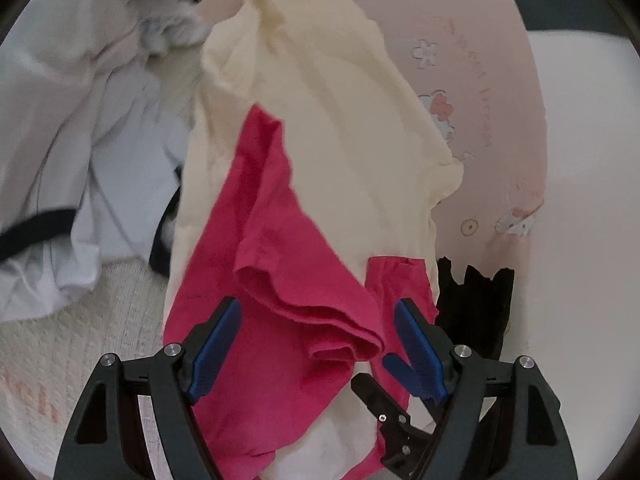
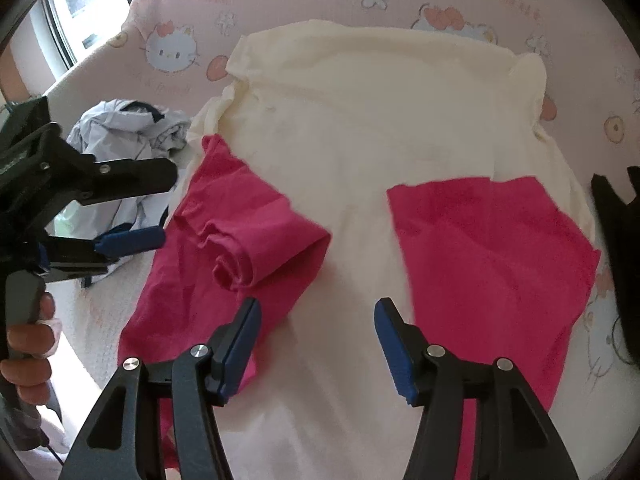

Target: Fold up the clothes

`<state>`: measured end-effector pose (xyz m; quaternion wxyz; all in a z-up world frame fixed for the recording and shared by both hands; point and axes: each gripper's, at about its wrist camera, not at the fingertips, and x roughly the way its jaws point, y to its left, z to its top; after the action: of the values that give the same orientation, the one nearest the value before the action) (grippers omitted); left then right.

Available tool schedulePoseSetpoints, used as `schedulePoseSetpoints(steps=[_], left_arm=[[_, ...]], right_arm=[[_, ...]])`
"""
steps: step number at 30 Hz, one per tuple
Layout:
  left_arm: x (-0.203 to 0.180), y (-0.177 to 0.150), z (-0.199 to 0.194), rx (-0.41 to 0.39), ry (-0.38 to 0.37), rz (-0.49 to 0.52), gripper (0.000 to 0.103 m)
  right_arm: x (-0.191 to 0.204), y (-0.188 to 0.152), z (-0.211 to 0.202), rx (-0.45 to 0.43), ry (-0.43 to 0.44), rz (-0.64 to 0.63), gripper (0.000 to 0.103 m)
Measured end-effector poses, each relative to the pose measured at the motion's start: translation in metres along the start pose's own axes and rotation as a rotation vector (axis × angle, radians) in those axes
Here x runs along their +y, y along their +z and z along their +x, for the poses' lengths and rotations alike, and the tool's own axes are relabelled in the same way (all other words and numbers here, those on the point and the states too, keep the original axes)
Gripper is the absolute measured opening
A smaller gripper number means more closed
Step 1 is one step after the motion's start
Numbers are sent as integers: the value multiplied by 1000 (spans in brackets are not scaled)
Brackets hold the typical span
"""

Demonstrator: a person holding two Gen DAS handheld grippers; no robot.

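A cream shirt with bright pink sleeves lies spread on the bed, in the right wrist view (image 2: 360, 112) and the left wrist view (image 1: 320, 120). Its left pink sleeve (image 2: 248, 248) is bunched and rolled; the right pink sleeve (image 2: 492, 256) lies flat. My left gripper (image 1: 316, 336) is open just over the bunched pink sleeve (image 1: 288, 288); it also shows at the left edge of the right wrist view (image 2: 148, 208). My right gripper (image 2: 318, 344) is open and empty above the shirt's middle, between the two sleeves.
A heap of pale blue-white clothes (image 1: 80, 140) lies left of the shirt, also in the right wrist view (image 2: 132, 136). A black garment (image 1: 476, 304) lies at the shirt's right side (image 2: 620, 240). The pink cartoon-print bedsheet (image 2: 176, 52) covers the bed.
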<state>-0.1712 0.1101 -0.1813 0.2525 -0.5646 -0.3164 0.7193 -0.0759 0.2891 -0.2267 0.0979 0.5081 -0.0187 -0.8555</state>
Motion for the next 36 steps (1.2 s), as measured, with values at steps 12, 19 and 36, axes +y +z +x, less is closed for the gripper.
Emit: schedulePoseSetpoints(steps=[12, 19, 36], left_arm=[[10, 6, 26, 48, -10, -13, 78], [5, 8, 31, -23, 35, 51, 46], [-15, 42, 54, -1, 302, 257, 15]], right_arm=[[32, -5, 25, 39, -15, -83, 59], [21, 0, 44, 27, -47, -60, 58], [-18, -7, 49, 9, -126, 27, 13]])
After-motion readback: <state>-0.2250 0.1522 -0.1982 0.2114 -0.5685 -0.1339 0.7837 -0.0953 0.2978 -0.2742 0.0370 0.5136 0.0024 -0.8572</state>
